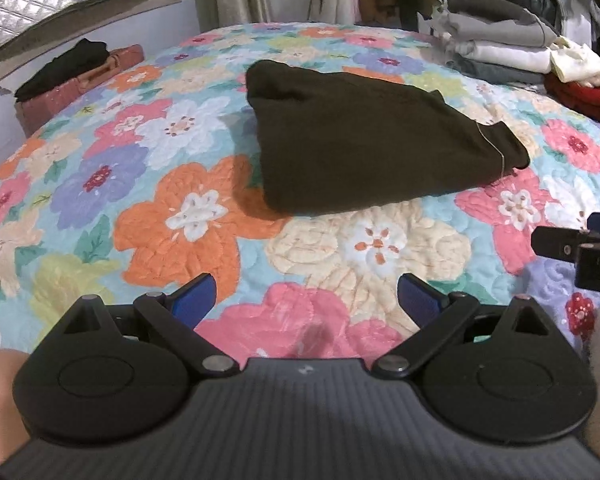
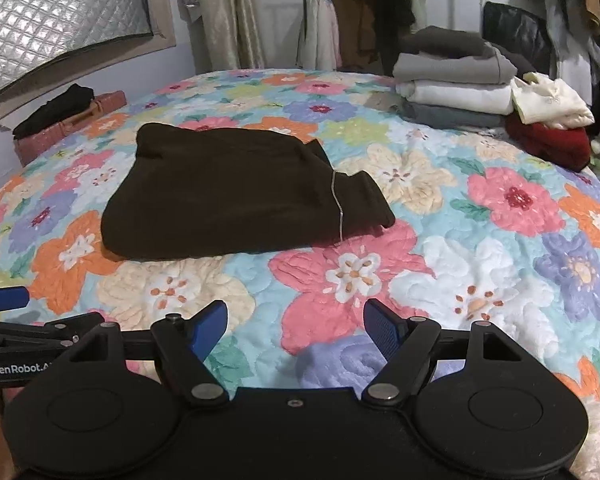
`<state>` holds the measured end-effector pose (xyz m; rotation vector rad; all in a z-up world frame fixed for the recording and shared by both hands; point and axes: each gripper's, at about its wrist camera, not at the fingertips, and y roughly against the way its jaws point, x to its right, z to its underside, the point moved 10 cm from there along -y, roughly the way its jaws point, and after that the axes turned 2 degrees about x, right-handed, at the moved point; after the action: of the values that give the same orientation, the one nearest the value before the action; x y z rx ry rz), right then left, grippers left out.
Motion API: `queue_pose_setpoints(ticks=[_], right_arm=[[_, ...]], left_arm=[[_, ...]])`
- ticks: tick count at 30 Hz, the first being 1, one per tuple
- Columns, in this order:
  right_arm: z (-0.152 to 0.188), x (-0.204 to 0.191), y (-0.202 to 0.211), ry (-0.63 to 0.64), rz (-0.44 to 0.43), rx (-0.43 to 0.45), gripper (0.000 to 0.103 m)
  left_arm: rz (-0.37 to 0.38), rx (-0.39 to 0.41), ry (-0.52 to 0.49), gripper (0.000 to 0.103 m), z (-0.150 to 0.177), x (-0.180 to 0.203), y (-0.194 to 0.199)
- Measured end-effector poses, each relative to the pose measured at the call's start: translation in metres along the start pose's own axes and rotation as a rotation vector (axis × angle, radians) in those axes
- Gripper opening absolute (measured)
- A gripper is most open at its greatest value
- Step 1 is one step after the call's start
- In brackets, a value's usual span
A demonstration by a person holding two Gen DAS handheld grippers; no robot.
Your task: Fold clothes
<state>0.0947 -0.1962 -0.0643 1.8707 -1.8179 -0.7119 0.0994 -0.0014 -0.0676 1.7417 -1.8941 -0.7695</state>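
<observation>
Left wrist view: dark brown garment (image 1: 364, 140) folded into a soft, rough wedge, matte knit, lying on the quilted floral bedspread (image 1: 180, 216) at 12 o'clock from the left gripper (image 1: 306, 300); blue ribbed pads spread wide, released, holding nothing; right gripper (image 2: 296, 328) likewise splayed, empty, garment at 11 o'clock; stack of folded clothes (image 2: 456, 80) at 1 o'clock, greys over cream; red knit bundle (image 2: 548, 140) beside it.

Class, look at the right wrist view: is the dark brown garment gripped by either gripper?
No: the dark brown garment lies alone on the floral quilt, and the right gripper is open and empty short of it.
</observation>
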Motion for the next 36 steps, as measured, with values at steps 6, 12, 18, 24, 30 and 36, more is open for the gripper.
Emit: queue_pose_setpoints(ticks=[6, 12, 18, 24, 30, 36], right_arm=[[0.002, 0.001, -0.004, -0.028, 0.001, -0.011, 0.08], [0.004, -0.002, -0.007, -0.011, 0.004, -0.018, 0.08], [0.005, -0.003, -0.008, -0.002, 0.002, -0.018, 0.08], [0.004, -0.004, -0.008, -0.011, 0.005, -0.02, 0.08], [0.005, -0.005, -0.01, 0.002, 0.011, -0.026, 0.08], [0.006, -0.007, -0.011, 0.012, 0.012, -0.03, 0.08]], left_arm=[[0.012, 0.005, 0.008, 0.099, 0.0, -0.003, 0.003], [0.019, -0.03, 0.008, 0.099, 0.003, 0.001, -0.003], [0.036, -0.038, 0.014, 0.103, 0.004, 0.005, -0.003], [0.039, -0.044, 0.021, 0.103, 0.003, 0.005, -0.004], [0.029, -0.024, 0.02, 0.103, 0.001, 0.002, -0.004], [0.028, -0.047, 0.013, 0.103, 0.004, 0.003, -0.007]])
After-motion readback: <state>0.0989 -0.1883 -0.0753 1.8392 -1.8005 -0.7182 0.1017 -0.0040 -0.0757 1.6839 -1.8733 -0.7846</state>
